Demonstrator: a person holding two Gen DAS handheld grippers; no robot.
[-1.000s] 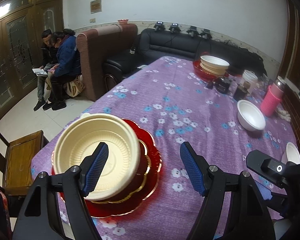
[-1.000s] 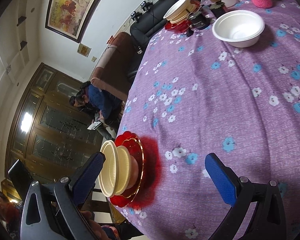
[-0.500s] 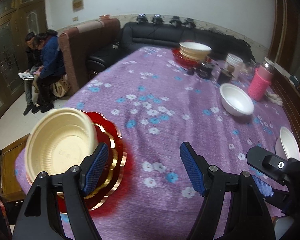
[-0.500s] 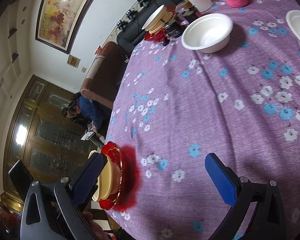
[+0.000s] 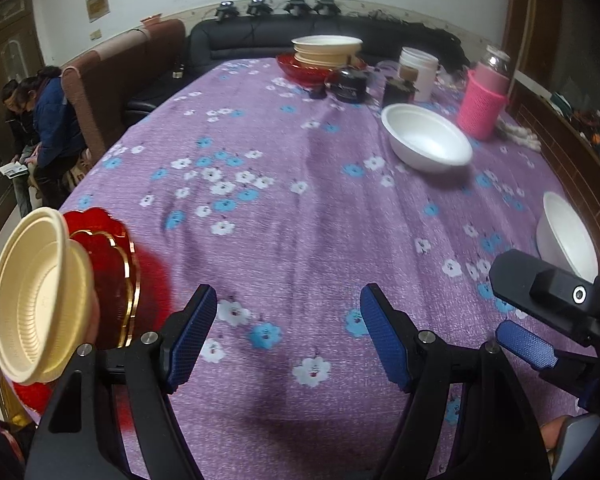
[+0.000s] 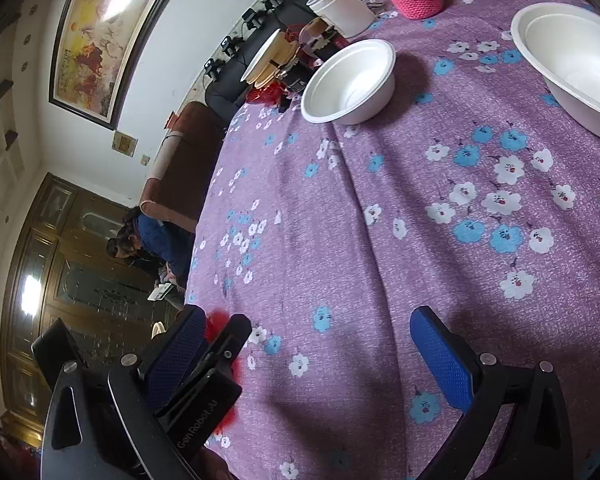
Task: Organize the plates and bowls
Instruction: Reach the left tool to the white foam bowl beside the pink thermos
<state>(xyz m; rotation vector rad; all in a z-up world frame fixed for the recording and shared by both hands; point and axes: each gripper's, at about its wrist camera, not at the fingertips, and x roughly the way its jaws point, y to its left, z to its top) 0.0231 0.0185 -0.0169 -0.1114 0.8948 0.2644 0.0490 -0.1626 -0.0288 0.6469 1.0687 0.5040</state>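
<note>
A: Left gripper has its fingers spread wide with nothing between them, only purple cloth on the bench. Right gripper is the same: wide and empty.

B: Where are the dishes?

A: Cream bowl sits on the red plate, just outside the left gripper's left finger, at the bench edge. Near white bowl lies ahead and right of the right gripper's fingers, second white bowl further ahead, and the far stack is well beyond.

B: Risks?

A: My read:
- The left gripper's outer finger could clip the cream bowl and tip the stack off the edge.
- The white bowls look light, so one finger landing on the rim would likely skate or flip one.
- The pink cup and jars sit near the second bowl, so a wide sweep could knock them.
</note>
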